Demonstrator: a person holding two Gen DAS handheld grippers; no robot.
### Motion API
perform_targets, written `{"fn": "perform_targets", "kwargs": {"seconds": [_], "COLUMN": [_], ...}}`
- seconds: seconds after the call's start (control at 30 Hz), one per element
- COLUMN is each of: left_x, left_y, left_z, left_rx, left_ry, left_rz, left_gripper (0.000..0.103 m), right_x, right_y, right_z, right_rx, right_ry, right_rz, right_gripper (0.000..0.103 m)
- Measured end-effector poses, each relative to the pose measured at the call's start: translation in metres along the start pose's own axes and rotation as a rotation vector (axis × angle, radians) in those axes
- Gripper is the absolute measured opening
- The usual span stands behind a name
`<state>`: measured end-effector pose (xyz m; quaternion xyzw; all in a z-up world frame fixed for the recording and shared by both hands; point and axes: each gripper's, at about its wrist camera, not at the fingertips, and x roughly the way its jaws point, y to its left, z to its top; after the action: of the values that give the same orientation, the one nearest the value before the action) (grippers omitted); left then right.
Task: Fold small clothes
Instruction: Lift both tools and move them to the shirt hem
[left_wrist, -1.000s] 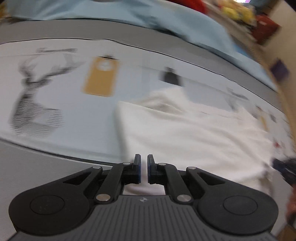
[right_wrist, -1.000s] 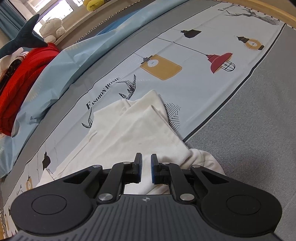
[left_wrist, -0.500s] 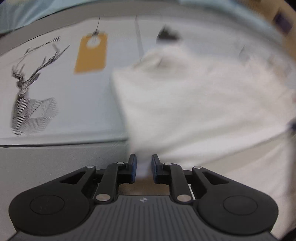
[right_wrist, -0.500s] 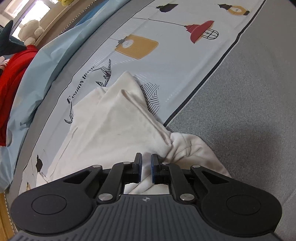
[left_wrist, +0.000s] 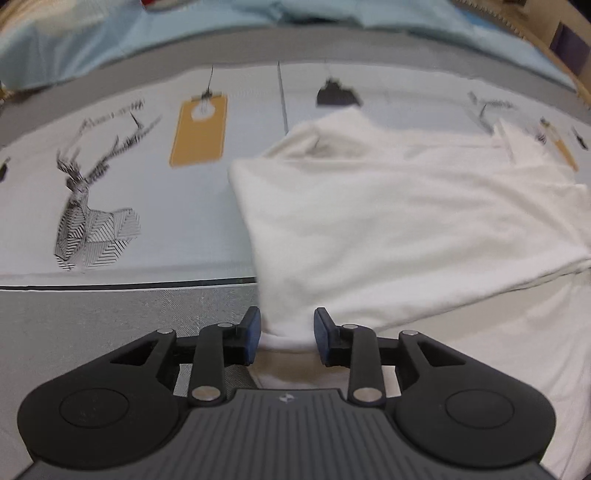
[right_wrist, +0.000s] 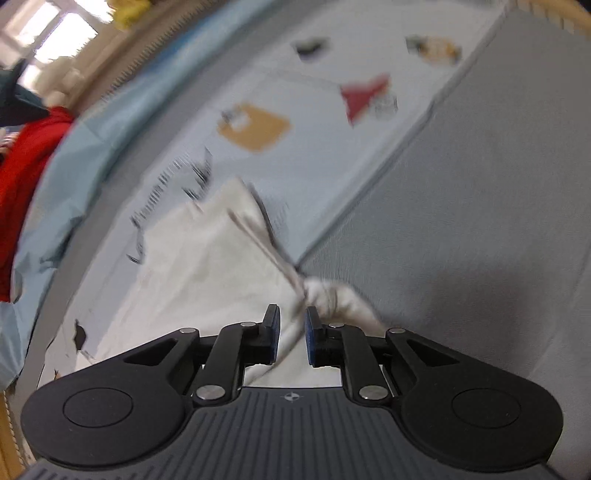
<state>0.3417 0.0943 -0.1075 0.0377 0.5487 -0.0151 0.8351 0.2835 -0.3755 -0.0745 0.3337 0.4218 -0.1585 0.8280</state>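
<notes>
While the white garment (left_wrist: 388, 221) lies spread over the printed sheet (left_wrist: 147, 192), filling the centre and right of my left wrist view, I judge I am at the end of a fold, letting go of the edge I was holding. My left gripper (left_wrist: 287, 334) sits at the bottom centre of that view with its jaws spread apart; a bunched bit of the white cloth stands in the gap between the blue pads (left_wrist: 253, 332), but I cannot tell if it touches them, so I take it as released. A folded layer lies across the garment, its lower edge running diagonally toward the right side of the frame.

In my right wrist view, which is blurred, the same garment (right_wrist: 207, 258) runs from the bottom centre up toward the middle, with a rumpled lump just right of the fingers, lying on the grey surface (right_wrist: 480, 221). My right gripper (right_wrist: 291, 332) has its jaws narrowly parted with cloth between them. Whether they pinch it or only straddle it, I cannot tell.

The next move, as I see it, calls for freeing both grippers cleanly without dragging the layer askew, then finding a fresh edge, probably that rumpled lump, to tuck or fold over.
</notes>
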Motion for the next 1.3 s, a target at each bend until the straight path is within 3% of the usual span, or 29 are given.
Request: {"fn": "perform_targets", "kwargs": {"seconds": [0.1,0.13,0.3,0.5,0.6,0.67,0.77,0.93,1.0,1.07,1.13,1.2,1.3], "left_x": [-0.024,-0.034,-0.089,-0.160,-0.167,-0.156,-0.158,-0.145,-0.147,-0.140,-0.121,-0.105,-0.103], "left_y": [-0.012,-0.015,-0.024,-0.022,-0.015,-0.011,-0.004,0.004,0.006,0.011,0.022,0.026,0.027], "left_z": [-0.017,-0.026,-0.071,-0.136,-0.178,-0.202,-0.219,-0.244,-0.248,-0.260,-0.274,-0.274,-0.273], "left_rx": [0.002,0.005,0.000,0.022,0.017,-0.010,-0.060,-0.112,-0.109,-0.140,-0.235,-0.281,-0.265], "left_ry": [-0.022,-0.026,-0.059,-0.163,-0.191,-0.114,-0.119,-0.008,-0.021,-0.032,-0.019,0.070,0.060], "left_rz": [-0.008,-0.007,-0.028,-0.059,-0.101,-0.131,-0.207,-0.157,-0.156,-0.171,-0.212,-0.177,-0.167], "left_gripper": [0.042,0.044,0.044,0.044,0.040,0.007,0.006,0.006,0.007,0.008,0.008,0.008,0.022], "right_x": [-0.048,-0.062,-0.129,-0.186,-0.189,-0.186,-0.184,-0.161,-0.148,-0.143,-0.137,-0.132,-0.124], "right_y": [0.007,0.007,-0.013,-0.059,-0.092,-0.111,-0.135,-0.167,-0.166,-0.158,-0.150,-0.148,-0.155], "right_z": [-0.007,-0.011,-0.028,-0.058,-0.080,-0.090,-0.097,-0.111,-0.120,-0.131,-0.138,-0.141,-0.141], "right_rx": [-0.136,-0.168,-0.302,-0.403,-0.430,-0.407,-0.373,-0.280,-0.259,-0.316,-0.386,-0.424,-0.450], "right_ry": [-0.109,-0.135,-0.163,-0.178,-0.162,-0.095,-0.057,0.017,0.076,0.096,0.107,0.110,0.116], "right_rz": [0.027,0.027,0.103,0.166,0.135,0.120,0.151,0.142,0.127,0.110,0.072,0.046,-0.005], "right_gripper": [0.020,0.026,0.029,0.035,0.035,0.033,0.024,0.024,0.024,0.025,0.025,0.025,0.027]}}
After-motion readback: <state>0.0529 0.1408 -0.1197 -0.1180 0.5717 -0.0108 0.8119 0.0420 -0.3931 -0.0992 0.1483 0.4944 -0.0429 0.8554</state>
